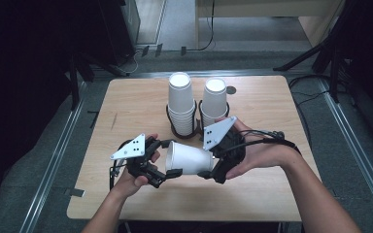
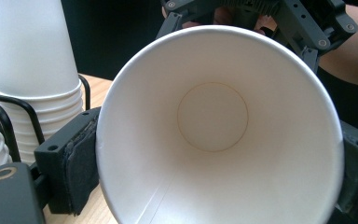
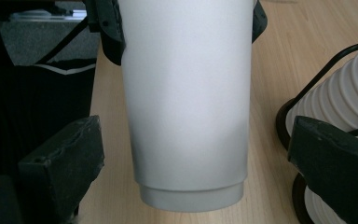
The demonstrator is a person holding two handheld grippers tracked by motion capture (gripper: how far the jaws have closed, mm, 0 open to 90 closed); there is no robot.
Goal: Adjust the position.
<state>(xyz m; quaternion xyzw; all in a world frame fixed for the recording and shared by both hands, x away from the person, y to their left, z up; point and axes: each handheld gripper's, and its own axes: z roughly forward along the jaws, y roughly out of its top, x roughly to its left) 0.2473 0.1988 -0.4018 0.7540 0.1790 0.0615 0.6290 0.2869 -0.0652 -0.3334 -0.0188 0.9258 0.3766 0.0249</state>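
Note:
A white paper cup [image 1: 189, 158] lies on its side in the air above the front of the table, mouth to the left. My left gripper [image 1: 166, 159] is shut on it at the rim; in the left gripper view both pads [image 2: 81, 172] press the cup's open mouth [image 2: 214, 116]. My right gripper [image 1: 210, 164] is open around the base end. In the right gripper view the cup [image 3: 186, 93] hangs between its pads [image 3: 65, 158], with a gap on each side.
Two tall stacks of white cups [image 1: 181, 104] [image 1: 213, 104] stand in black wire holders at the middle back of the wooden table [image 1: 126, 111], just behind the grippers. One stack [image 3: 349, 93] is close to the right gripper's jaw. Dark floor and rails surround the table.

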